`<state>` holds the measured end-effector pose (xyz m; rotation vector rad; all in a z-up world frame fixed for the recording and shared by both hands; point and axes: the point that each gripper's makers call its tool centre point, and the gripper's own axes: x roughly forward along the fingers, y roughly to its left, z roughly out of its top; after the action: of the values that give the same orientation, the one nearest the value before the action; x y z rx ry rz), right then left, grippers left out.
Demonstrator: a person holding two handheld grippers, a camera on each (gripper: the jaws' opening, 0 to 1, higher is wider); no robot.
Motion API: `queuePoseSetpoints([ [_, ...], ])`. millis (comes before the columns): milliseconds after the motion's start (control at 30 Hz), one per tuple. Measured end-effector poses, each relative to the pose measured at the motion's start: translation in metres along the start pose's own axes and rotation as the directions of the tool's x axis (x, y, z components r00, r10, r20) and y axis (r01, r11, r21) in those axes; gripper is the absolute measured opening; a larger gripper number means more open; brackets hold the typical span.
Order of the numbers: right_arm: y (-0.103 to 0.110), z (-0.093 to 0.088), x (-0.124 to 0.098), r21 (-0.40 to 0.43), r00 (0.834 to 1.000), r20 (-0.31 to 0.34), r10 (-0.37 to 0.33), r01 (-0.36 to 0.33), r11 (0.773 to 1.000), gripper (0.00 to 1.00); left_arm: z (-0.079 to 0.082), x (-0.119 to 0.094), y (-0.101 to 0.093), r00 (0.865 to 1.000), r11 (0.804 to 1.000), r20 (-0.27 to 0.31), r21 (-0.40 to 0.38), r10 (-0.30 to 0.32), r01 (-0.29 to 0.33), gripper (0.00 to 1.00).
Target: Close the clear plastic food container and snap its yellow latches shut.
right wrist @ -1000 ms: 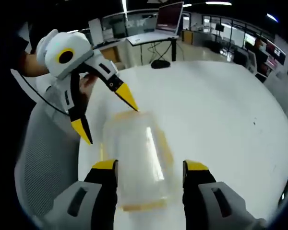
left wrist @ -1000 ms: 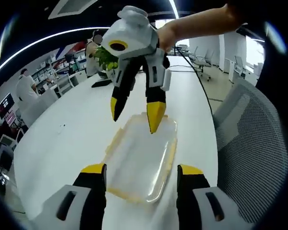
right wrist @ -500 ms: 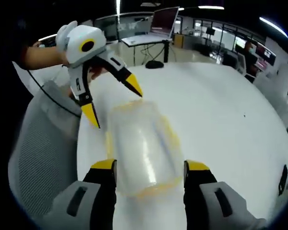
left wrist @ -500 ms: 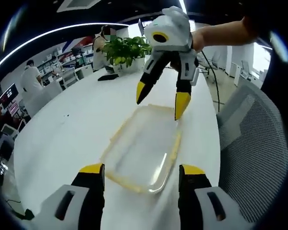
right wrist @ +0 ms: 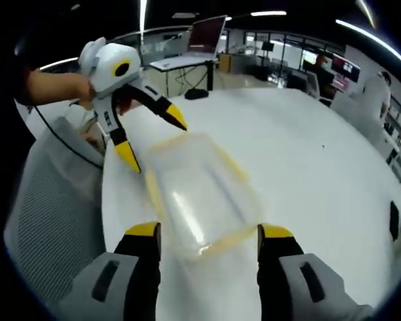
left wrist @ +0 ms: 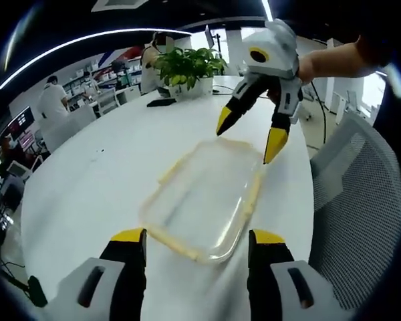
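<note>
right tongs (left wrist: 248, 134) raised, spread, above container (left wrist: 204, 197)

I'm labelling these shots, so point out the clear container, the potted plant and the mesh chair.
clear container (left wrist: 204, 197), left gripper view, middle of its lid
potted plant (left wrist: 187, 65), left gripper view, its leaves
mesh chair (left wrist: 361, 200), left gripper view, its backrest

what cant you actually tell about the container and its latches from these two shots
- Latches snapped or not: the container is motion-blurred in the left gripper view, its yellow edges smeared.
- Lid fully seated: the clear plastic is too soft in the right gripper view.
- Container's near end in the right gripper view: sits low between the right tongs, blurred.
</note>
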<state>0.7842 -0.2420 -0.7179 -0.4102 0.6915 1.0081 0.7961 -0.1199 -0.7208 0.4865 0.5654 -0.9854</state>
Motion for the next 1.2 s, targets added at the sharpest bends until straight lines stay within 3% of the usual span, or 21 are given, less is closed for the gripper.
queuePoseSetpoints([
  [200, -0.002, -0.003, 0.0, 0.043, 0.998, 0.017, -0.053, 0.053, 0.998, 0.54, -0.004, 0.002, 0.001, 1.0, 0.999, -0.005, -0.032, 0.011, -0.011, 0.55],
  [433, 0.001, -0.006, 0.004, 0.077, 0.998, 0.022, -0.063, 0.061, 0.995, 0.52, -0.009, 0.005, -0.001, 1.0, 0.999, -0.015, -0.045, 0.011, -0.012, 0.53],
  [767, -0.002, -0.009, 0.01, 0.039, 0.996, -0.003, -0.086, 0.086, 0.996, 0.51, -0.01, 0.008, 0.003, 1.0, 0.998, -0.021, -0.058, 0.016, -0.017, 0.5],
  [1200, -0.02, 0.0, 0.017, 0.036, 0.996, -0.007, -0.092, 0.092, 0.995, 0.51, -0.005, 0.016, 0.022, 0.999, 0.998, -0.033, -0.057, 0.018, -0.02, 0.51],
])
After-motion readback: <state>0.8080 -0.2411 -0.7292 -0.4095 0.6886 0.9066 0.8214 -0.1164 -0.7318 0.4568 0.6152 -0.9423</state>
